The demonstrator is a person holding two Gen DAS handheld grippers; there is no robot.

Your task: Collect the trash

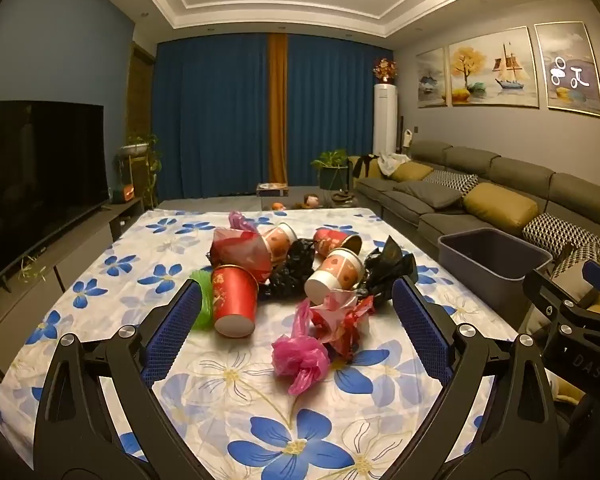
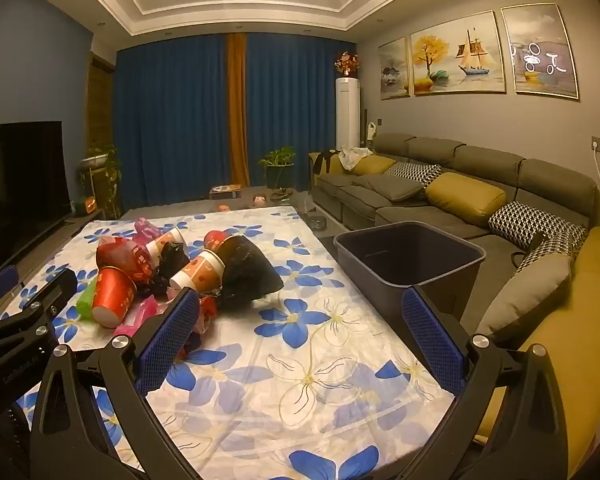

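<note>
Your left gripper [image 1: 296,300] is spread wide and empty, just short of the heap of crumpled plastic bags and paper cups [image 1: 296,276]. Your right gripper [image 2: 300,312] is wide open too, nothing in it, to the right of that heap. Nearest you in the heap lies the pink knotted bag [image 1: 300,360]. The dark grey plastic bin [image 2: 410,260] stands right of the heap, off the edge of the blue-flowered tablecloth [image 2: 320,380].
</note>
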